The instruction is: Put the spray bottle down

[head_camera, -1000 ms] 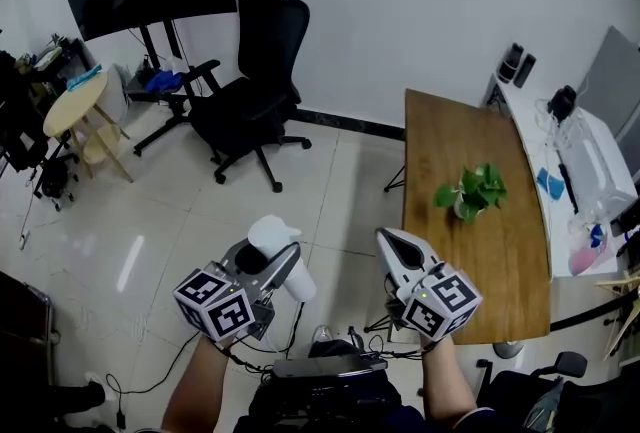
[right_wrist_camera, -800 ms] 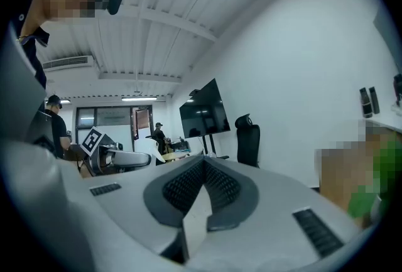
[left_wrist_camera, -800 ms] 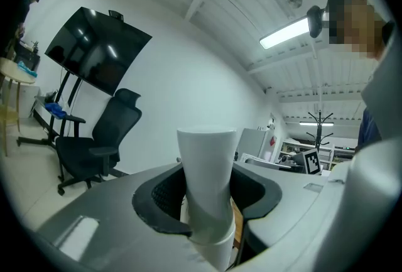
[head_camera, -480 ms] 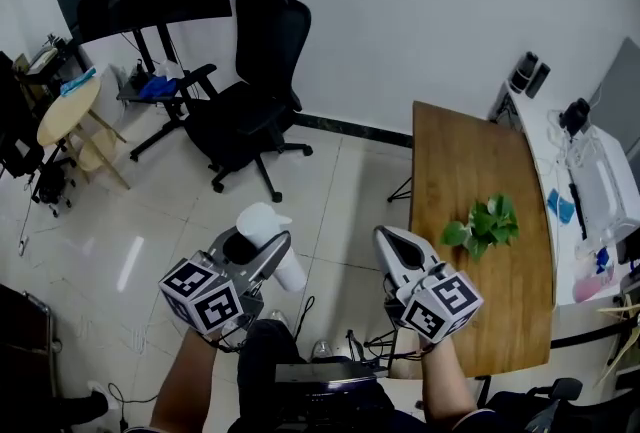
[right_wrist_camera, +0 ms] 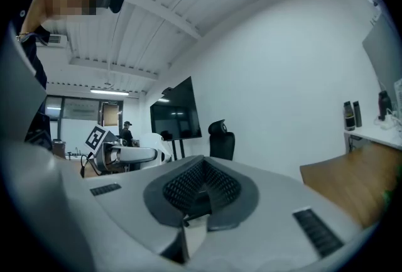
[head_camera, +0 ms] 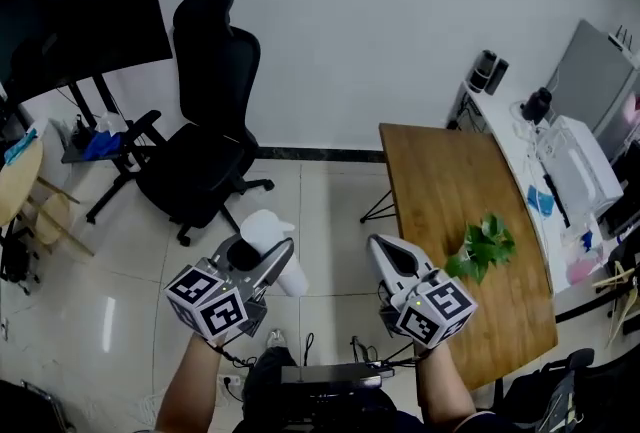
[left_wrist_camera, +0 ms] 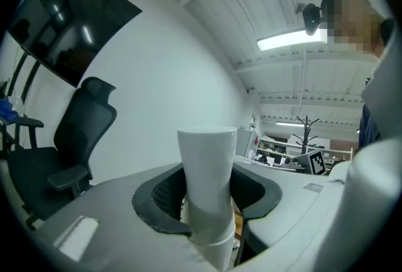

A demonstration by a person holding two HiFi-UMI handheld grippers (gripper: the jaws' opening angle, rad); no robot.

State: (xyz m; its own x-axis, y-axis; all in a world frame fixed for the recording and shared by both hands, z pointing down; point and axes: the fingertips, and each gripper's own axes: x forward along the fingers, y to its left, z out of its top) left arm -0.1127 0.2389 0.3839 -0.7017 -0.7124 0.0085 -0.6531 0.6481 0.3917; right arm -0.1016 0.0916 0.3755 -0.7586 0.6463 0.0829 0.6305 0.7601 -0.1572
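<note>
In the head view the white spray bottle (head_camera: 268,232) is held above the tiled floor, with my left gripper (head_camera: 266,258) shut on it. The left gripper view shows the bottle (left_wrist_camera: 206,183) standing upright between the dark pads (left_wrist_camera: 164,196), which press on its sides. My right gripper (head_camera: 391,253) is held level beside it, left of the wooden table (head_camera: 436,179). In the right gripper view its jaws (right_wrist_camera: 200,193) are closed together with nothing between them.
A potted green plant (head_camera: 484,246) stands on the wooden table. A black office chair (head_camera: 205,156) stands to the left, with a dark screen (head_camera: 70,6) on a stand behind it. A cluttered white desk (head_camera: 565,171) runs along the right.
Both grippers have moved across the room with the bottle still held. The chair and screen have slid left and the wooden table now lies close beside the right gripper.
</note>
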